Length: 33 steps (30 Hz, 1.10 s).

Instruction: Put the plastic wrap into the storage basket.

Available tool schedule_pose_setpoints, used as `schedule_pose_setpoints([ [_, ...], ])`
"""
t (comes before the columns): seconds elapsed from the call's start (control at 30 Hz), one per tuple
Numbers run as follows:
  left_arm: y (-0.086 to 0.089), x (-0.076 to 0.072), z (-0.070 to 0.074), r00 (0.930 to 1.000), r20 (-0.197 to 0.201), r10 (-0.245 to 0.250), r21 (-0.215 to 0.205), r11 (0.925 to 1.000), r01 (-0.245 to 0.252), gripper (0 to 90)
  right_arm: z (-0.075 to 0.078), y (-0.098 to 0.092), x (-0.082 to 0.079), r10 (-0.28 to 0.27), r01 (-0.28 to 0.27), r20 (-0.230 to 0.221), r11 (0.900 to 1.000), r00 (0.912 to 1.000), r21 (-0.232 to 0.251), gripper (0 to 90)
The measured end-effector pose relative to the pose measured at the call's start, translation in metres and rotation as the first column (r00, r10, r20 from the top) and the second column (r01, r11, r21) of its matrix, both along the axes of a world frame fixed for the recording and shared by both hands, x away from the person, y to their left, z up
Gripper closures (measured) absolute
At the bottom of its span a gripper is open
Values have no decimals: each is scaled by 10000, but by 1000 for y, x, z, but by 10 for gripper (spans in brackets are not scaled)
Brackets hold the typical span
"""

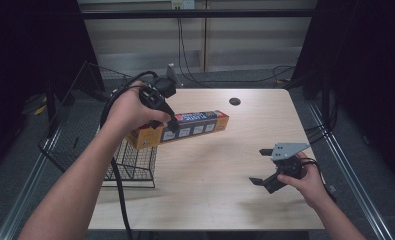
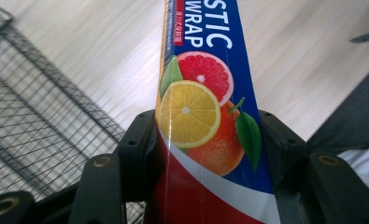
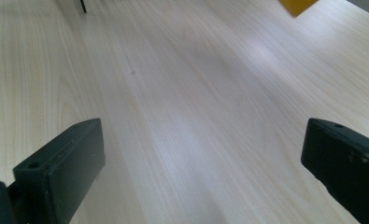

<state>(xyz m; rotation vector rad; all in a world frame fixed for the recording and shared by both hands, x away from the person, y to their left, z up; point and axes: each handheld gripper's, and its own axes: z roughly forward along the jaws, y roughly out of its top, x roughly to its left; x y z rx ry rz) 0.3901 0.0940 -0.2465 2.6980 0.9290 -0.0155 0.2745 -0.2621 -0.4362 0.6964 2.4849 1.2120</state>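
- Left gripper (image 1: 171, 124): I am seeing its jaws clamping the plastic wrap box (image 1: 185, 129) from both long sides, near the box's left half; in the left gripper view the two black jaws are pressing against the box (image 2: 205, 130) on either side, over the printed citrus slices.
- Plastic wrap box: I am holding it lifted clear of the tabletop (image 1: 205, 170), lying roughly level and slightly tilted, its orange end pointing toward the basket and its other end reaching over the middle of the tabletop.
- Left hand (image 1: 130, 111): I am seeing it wrapping the gripper's handle above the basket's near edge, with the black cable (image 1: 116, 150) looping off behind the wrist and trailing down past the tabletop's edge.
- Wire basket (image 1: 130, 165): it is standing at the tabletop's left edge, just below and beside the box's orange end; its mesh (image 2: 37, 126) is showing to the left in the left gripper view.
- Right gripper (image 1: 263, 168): I am keeping its jaws spread wide with nothing between them, hovering low over bare wood (image 3: 196, 121) at the tabletop's right front, well apart from the box.
- Right hand (image 1: 307, 182): it is gripping the handle, with the grey plate (image 1: 287, 149) on top.
- Dark round hole (image 1: 235, 101): it is sitting near the tabletop's far edge.
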Motion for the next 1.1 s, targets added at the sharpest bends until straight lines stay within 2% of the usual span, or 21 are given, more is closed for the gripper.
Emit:
schedule_pose_setpoints([
  [0.07, 5, 1, 3, 9998, -52, 192, 143, 9997, -192, 453, 0, 0, -1, -35, 35, 4, 9996, 10000, 264, 0],
  [0.13, 7, 2, 4, 9996, -97, 276, 105, 9996, -275, 453, 0, 0, -1, -46, 49, -81, 9994, 10000, 355, 0],
  [0.2, 14, 4, 11, 9988, -167, 455, 193, 9988, -452, 453, -1, -2, 0, -154, 160, -170, 9992, 9997, 361, 0],
  [0.27, 18, 5, 17, 9984, -64, 557, 308, 9980, -555, 453, -2, -2, 0, -143, 149, -175, 9993, 9997, 346, 0],
  [0.33, 20, 7, 20, 9971, -176, 741, 244, 9970, -737, 453, -3, -1, 0, -115, 122, -222, 9993, 9997, 354, 0],
  [0.37, 23, 7, 24, 9971, -55, 758, 358, 9965, -755, 453, -3, -1, -1, -132, 139, -212, 9993, 9997, 352, 0],
  [0.6, 34, 9, 35, 9926, 23, 1213, 291, 9922, -1213, 452, -2, 0, 0, -130, 133, -89, 9992, 9999, 370, 0],
  [0.67, 40, 11, 37, 9907, 12, 1360, 137, 9906, -1360, 452, -2, 0, -1, -100, 107, -155, 9990, 9998, 431, 0],
  [0.73, 45, 11, 40, 9896, 154, 1432, 164, 9895, -1435, 452, -2, 0, -1, -103, 109, -146, 9991, 9998, 410, 0],
  [0.77, 49, 11, 42, 9861, 158, 1655, 150, 9861, -1658, 452, -2, 0, -1, -98, 103, -124, 9991, 9999, 422, 0],
  [0.9, 55, 11, 46, 9825, 214, 1853, 96, 9826, -1855, 452, -2, 0, -1, -131, 133, -45, 9991, 9999, 394, 0],
  [0.93, 58, 11, 48, 9787, 174, 2043, 2, 9789, -2044, 452, -1, 0, -1, -108, 111, -76, 9990, 9999, 429, 0],
  [1.0, 63, 12, 51, 9775, 233, 2096, -5, 9778, -2096, 452, -1, 0, -1, -114, 117, -57, 9990, 9999, 429, 0],
  [1.03, 65, 11, 52, 9729, 197, 2303, -93, 9731, -2301, 451, -1, 0, -1, -80, 81, -30, 9991, 10000, 416, 0],
  [1.1, 70, 11, 54, 9710, 325, 2369, -73, 9715, -2368, 451, -2, 0, -2, -125, 124, 19, 9990, 9999, 424, 0],
])
